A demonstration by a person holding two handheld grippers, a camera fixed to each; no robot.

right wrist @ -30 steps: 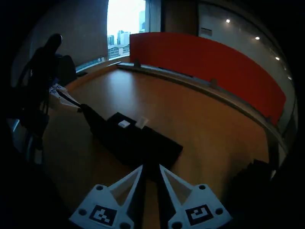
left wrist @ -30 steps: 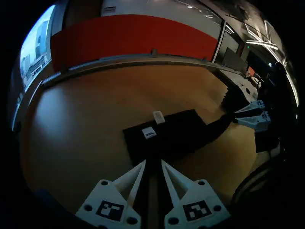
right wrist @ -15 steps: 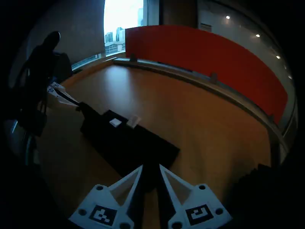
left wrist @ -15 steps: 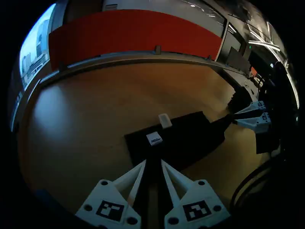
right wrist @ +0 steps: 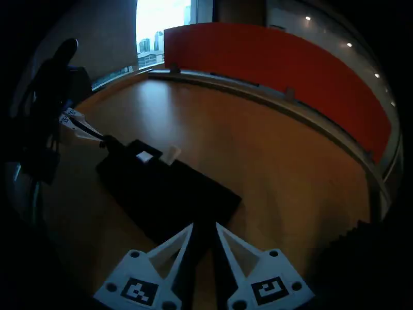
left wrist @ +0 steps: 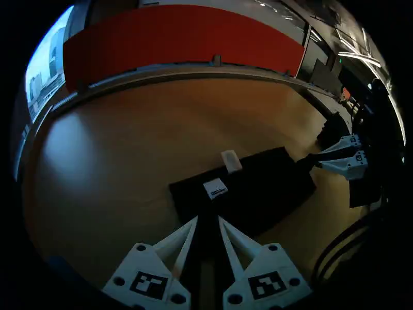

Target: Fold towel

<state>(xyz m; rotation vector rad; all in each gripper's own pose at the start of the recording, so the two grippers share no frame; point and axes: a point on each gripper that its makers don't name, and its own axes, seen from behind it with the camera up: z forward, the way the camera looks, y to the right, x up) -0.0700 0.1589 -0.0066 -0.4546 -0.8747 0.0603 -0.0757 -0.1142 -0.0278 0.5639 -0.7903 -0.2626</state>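
Note:
A black towel (left wrist: 253,188) lies spread on the wooden table (left wrist: 129,144), with two white tags (left wrist: 215,188) near its middle. My left gripper (left wrist: 207,221) is shut on the towel's near edge. In the same view my right gripper (left wrist: 312,160) pinches the far right corner. In the right gripper view the towel (right wrist: 165,194) stretches away from my right gripper (right wrist: 205,227), which is shut on its near corner. Farther off, the left gripper (right wrist: 102,139) holds the far left corner, close to the white tags (right wrist: 145,156).
A red partition (left wrist: 180,41) and a raised ledge run along the table's back edge. A window (right wrist: 162,28) lies beyond. A dark ribbed object (left wrist: 333,129) sits at the table's right side. The person's dark figure (right wrist: 54,82) stands behind the left gripper.
The towel has been drawn flatter and wider between the two grippers. The raised strip of cloth toward the right gripper has dropped to the table. Both grippers stay shut on it.

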